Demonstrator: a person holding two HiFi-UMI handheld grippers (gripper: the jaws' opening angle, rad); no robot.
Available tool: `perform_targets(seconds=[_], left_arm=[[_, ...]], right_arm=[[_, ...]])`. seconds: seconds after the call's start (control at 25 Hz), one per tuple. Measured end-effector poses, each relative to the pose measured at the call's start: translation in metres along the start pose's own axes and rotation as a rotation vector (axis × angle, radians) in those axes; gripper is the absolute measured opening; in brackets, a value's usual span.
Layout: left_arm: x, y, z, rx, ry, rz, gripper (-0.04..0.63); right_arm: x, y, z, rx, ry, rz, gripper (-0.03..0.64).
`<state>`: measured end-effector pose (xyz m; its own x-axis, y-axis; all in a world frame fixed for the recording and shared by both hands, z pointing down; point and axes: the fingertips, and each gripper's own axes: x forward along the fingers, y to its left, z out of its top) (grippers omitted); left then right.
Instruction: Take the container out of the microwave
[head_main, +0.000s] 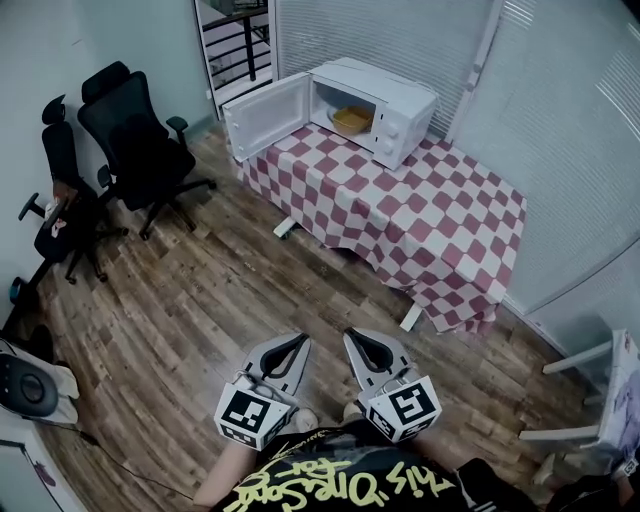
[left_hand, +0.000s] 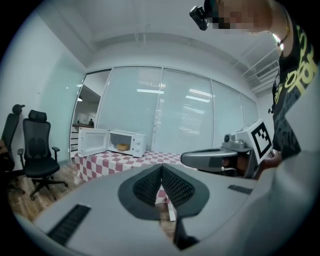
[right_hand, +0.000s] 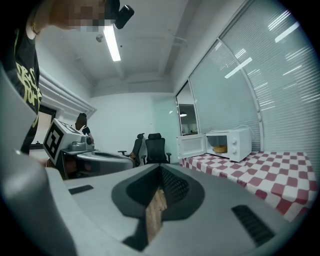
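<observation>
The left gripper (head_main: 302, 340) and right gripper (head_main: 351, 335) are pressed together, empty, well short of the table (head_main: 440, 225) (likely just approaching). The container (head_main: 351, 119) sits inside the microwave (head_main: 400, 100), its door (head_main: 265, 115) open for access.

Wood-plank floor (head_main: 190, 300) fills the frame's middle. Two black office chairs (head_main: 135, 140) stand upper left; a red-checked tabletop (head_main: 430, 220) sits centre right against blind-covered glass walls (head_main: 570, 150). A ceiling strip light (right_hand: 111, 45) glows.
</observation>
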<state>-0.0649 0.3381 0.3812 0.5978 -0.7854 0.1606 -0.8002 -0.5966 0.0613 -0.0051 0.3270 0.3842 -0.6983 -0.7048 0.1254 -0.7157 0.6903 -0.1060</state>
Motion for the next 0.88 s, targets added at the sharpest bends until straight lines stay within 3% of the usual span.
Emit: perform_targets(seconds=[0.36,0.56,0.88], left_arm=[[-0.008,0.012,-0.014,-0.028,0.002,-0.025,0.008],[0.013,0.022,-0.014,-0.024,0.015,-0.025,0.008],[0.076,0.054,0.006,-0.007,0.007,-0.012,0.008]], right_arm=[[0.004,0.009,-0.011,-0.011,-0.012,-0.032,0.009],[0.018,-0.016,-0.011,0.029,0.006,-0.057,0.009],[0.064,-0.068,-0.003,0.043,0.0,-0.017,0.009]])
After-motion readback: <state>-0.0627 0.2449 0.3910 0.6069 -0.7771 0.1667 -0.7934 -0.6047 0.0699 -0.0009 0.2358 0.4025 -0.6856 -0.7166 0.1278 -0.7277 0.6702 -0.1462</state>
